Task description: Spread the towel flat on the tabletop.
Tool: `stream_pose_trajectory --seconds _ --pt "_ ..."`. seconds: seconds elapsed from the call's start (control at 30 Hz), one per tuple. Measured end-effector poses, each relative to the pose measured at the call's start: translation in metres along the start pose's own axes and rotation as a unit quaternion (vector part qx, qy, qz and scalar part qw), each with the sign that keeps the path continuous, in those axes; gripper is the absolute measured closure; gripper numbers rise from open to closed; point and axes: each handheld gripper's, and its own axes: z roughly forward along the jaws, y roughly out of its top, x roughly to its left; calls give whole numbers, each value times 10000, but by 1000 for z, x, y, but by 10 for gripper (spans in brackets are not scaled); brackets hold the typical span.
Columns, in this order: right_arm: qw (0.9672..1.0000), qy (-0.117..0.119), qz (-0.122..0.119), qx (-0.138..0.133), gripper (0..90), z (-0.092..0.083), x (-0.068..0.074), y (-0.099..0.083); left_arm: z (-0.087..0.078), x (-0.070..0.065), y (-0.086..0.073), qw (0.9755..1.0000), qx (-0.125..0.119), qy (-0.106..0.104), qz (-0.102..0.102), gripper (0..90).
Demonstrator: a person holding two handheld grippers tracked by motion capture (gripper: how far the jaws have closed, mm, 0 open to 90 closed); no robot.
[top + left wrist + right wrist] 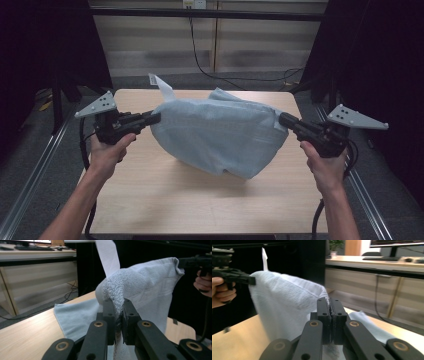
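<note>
A pale blue-grey towel [220, 135] hangs stretched between both grippers above the wooden table [150, 200], its lower part sagging down toward the tabletop. My left gripper [154, 119] is shut on the towel's left corner; in the left gripper view the terry cloth [140, 287] bunches between the jaws of the left gripper [119, 302]. My right gripper [283, 120] is shut on the right corner, and in the right gripper view the towel [284, 302] drapes left of the right gripper [329, 301]. A white tag [162, 86] sticks up at the towel's back left.
Metal rails [372, 210] run along both sides of the table. A black cable [200, 55] hangs down the wall panel behind. Dark curtains flank the table. The front half of the tabletop is bare wood.
</note>
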Motion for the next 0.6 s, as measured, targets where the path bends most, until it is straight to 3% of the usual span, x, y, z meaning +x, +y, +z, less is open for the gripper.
stream_pose_trajectory --seconds 0.03,0.13,0.17,0.2,0.23,0.3,0.37,0.43,0.47,0.5,0.57,0.6 --pt "9999 36 -4 97 877 -3 4 -8 -3 -4 -11 10000 72 -39 21 840" --pt "9984 220 123 498 877 -9 18 -50 -6 -15 -60 9985 392 -261 -265 840" --pt "9953 335 203 882 877 -12 29 -83 -7 -18 -77 9973 520 -372 -367 841" --pt "9953 335 203 882 877 -12 29 -83 -8 -23 -93 9962 633 -412 -432 841" --pt "9933 442 309 1025 877 -14 34 -100 -9 -28 -107 9948 721 -492 -521 841" --pt "9876 641 404 1378 876 -17 46 -130 -13 -39 -129 9925 997 -528 -461 840" --pt "9823 821 396 1639 877 -21 58 -154 -17 -48 -143 9889 1134 -782 -553 839" --pt "9789 964 252 1786 875 -28 69 -170 -22 -56 -153 9862 1254 -893 -612 836" --pt "9770 1059 293 1826 872 -32 72 -174 -26 -59 -157 9846 1312 -974 -615 835" --pt "9737 1223 444 1870 868 -37 74 -178 -30 -62 -162 9837 1311 -1019 -689 832" --pt "9654 1569 425 2039 827 -43 80 -184 -39 -69 -171 9809 1310 -1176 -831 818" --pt "9593 1754 416 2172 803 -43 81 -186 -43 -73 -174 9792 1399 -1245 -778 810"
